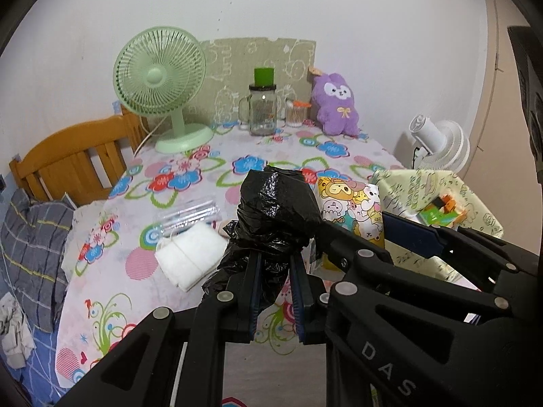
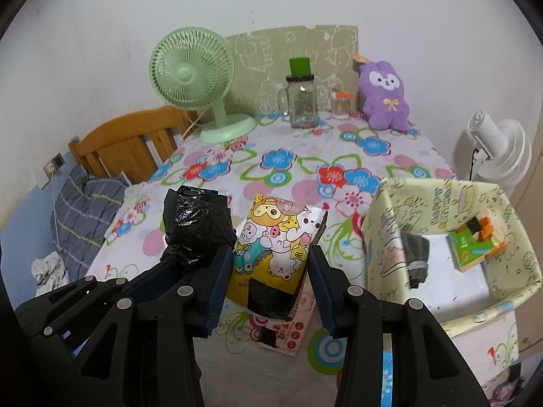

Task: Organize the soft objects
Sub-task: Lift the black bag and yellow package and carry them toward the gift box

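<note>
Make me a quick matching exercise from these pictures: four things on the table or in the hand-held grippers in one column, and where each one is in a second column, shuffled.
Column one:
1. black plastic bag
2. cartoon-print pack
3. purple plush toy
4. white folded cloth

Column two:
A. leaning at the table's far edge by the wall
B. lying flat on the flowered tablecloth
C. pinched in the left hand-held gripper
D. held between the pads of the right hand-held gripper

Pairs: 1-C, 2-D, 3-A, 4-B
</note>
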